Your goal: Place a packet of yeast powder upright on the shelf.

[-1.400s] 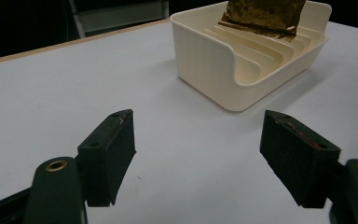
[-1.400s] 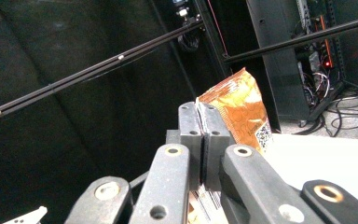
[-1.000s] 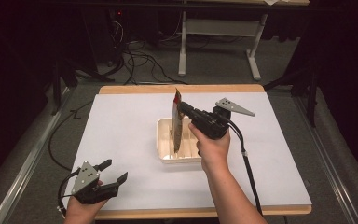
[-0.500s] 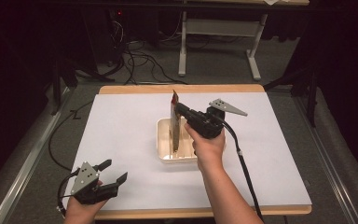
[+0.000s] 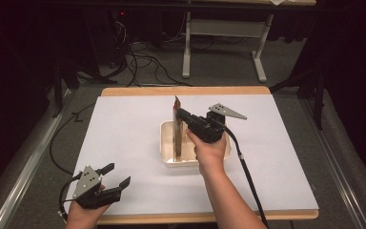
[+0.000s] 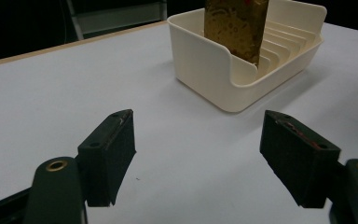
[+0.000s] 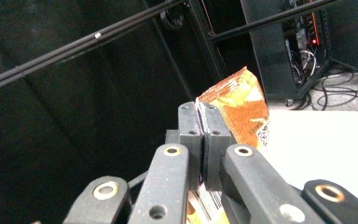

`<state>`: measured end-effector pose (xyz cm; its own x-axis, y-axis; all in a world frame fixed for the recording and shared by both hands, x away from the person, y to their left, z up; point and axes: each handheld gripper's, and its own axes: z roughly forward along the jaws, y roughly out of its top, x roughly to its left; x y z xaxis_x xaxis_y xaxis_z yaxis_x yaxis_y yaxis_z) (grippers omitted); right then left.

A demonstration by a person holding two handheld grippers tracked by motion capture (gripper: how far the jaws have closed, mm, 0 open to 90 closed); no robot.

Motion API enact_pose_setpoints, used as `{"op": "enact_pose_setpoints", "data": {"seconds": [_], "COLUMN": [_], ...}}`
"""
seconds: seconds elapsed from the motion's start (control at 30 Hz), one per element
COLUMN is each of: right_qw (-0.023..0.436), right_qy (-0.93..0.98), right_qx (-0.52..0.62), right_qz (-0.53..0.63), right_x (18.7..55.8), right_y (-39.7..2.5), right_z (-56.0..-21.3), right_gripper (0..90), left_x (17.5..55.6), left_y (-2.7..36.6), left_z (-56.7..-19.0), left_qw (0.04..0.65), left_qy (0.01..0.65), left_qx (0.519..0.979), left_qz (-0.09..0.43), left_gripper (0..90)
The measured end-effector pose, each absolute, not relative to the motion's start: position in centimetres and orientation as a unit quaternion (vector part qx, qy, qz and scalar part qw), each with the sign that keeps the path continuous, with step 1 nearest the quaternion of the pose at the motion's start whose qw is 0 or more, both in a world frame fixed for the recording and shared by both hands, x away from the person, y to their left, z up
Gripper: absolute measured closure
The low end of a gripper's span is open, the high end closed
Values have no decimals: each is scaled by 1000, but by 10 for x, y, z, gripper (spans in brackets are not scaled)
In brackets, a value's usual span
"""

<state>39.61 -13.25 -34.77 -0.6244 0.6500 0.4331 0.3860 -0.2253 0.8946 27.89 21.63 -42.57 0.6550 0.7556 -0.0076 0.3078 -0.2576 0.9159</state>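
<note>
An orange snack packet [image 5: 177,131] stands on edge inside a cream slotted tray [image 5: 167,151] in the middle of the white table. My right gripper [image 5: 179,113] is shut on the packet's top edge. In the right gripper view the jaws pinch the orange packet [image 7: 240,109] flat between them. My left gripper [image 5: 115,175] rests open near the table's front left corner, with nothing between its fingers [image 6: 109,154]. Its own view looks toward the tray [image 6: 214,74] with the packet [image 6: 235,23] standing in it.
The white mat [image 5: 124,129] covers a wooden table whose front edge [image 5: 205,217] runs just ahead of my hands. A cable [image 5: 248,176] trails from the right gripper across the mat. Behind the table are floor cables [image 5: 138,62] and a table frame [image 5: 221,28].
My right gripper has shifted slightly left and down with the packet, which sits lower in the tray. The left gripper has not moved.
</note>
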Motion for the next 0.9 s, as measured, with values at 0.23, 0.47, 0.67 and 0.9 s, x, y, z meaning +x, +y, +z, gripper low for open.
{"op": "enact_pose_setpoints", "data": {"seconds": [0.23,0.47,0.67,0.9], "right_qw": [99,94,93,106], "right_qy": [624,638,640,651], "right_qx": [425,431,423,417], "right_qz": [648,632,634,626], "right_x": [396,396,394,388], "right_y": [-130,-128,-130,-132], "right_z": [-359,-370,-364,-353], "right_gripper": [898,878,726,507], "left_x": [279,279,280,280], "left_y": [216,216,215,215], "left_z": [-426,-426,-427,-427], "left_qw": [499,498,497,497], "left_qy": [349,349,349,347], "left_qx": [761,762,763,764], "left_qz": [224,223,221,221], "left_gripper": [268,268,268,268]}}
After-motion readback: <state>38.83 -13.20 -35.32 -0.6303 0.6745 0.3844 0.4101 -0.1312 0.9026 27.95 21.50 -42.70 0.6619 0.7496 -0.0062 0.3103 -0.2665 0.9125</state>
